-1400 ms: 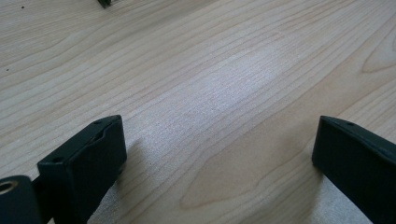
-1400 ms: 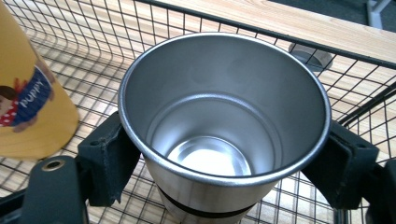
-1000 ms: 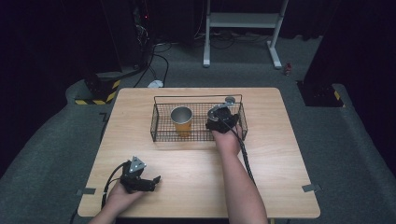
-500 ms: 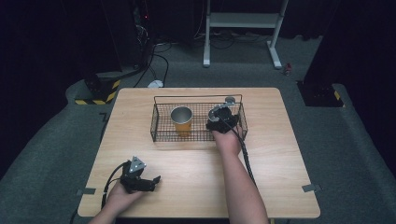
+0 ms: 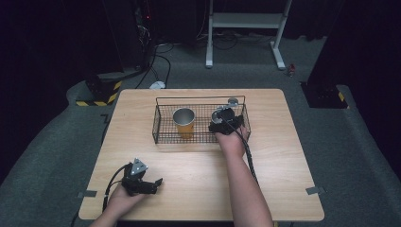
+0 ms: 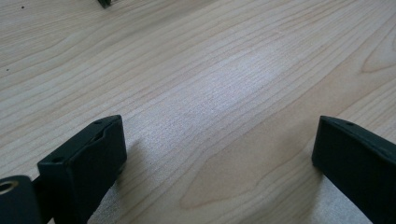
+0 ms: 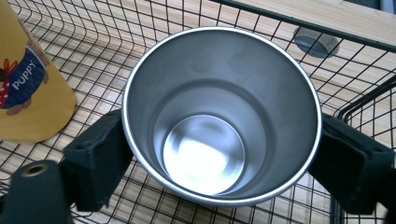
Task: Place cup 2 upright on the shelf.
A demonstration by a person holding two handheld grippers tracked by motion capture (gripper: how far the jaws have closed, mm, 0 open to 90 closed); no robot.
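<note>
While two grippers are held over the table (image 5: 283,156), the left gripper (image 5: 150,185) is rested near the front edge, its jaws spread with bare wood between them. Farther off, one steel cup (image 7: 219,116) is pinched between the jaws of the right gripper (image 5: 226,122) inside the single wire basket (image 5: 163,135). One yellow cup (image 5: 184,123) is stood beside it, making two cups.

yellow cup (image 7: 28,88) cut off at frame edge
</note>
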